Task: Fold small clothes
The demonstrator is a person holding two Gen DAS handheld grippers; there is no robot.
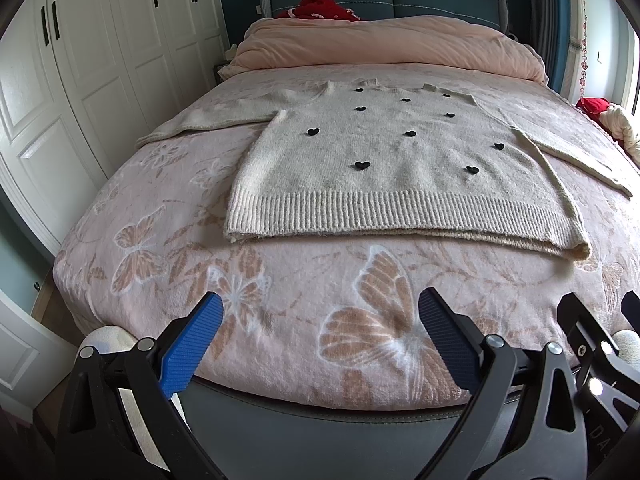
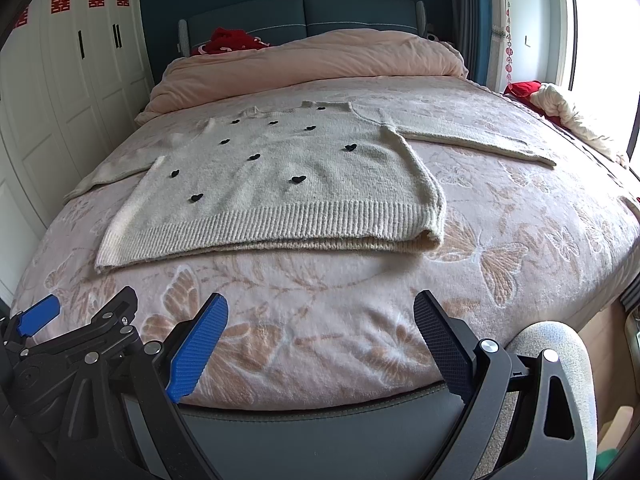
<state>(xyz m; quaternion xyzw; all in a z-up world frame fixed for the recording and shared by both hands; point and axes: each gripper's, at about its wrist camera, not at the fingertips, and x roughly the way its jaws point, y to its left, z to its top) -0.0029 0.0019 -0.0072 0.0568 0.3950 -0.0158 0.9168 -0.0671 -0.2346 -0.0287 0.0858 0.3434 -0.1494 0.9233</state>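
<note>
A cream knitted sweater (image 1: 392, 168) (image 2: 280, 184) with small black hearts lies flat on the bed, front up, both sleeves spread out to the sides, ribbed hem toward me. My left gripper (image 1: 320, 312) hovers open over the foot of the bed, short of the hem, with nothing between its fingers. My right gripper (image 2: 320, 312) is likewise open and empty near the bed's front edge. The left gripper's blue finger (image 2: 38, 316) shows at the lower left of the right wrist view, and part of the right gripper (image 1: 592, 332) at the lower right of the left wrist view.
The bed carries a pink butterfly blanket (image 1: 280, 288) (image 2: 520, 240). A folded pink duvet (image 1: 384, 44) and red cloth (image 1: 324, 8) lie by the headboard. A cream and red cloth pile (image 2: 560, 112) sits at the right edge. White wardrobe doors (image 1: 100, 60) stand on the left.
</note>
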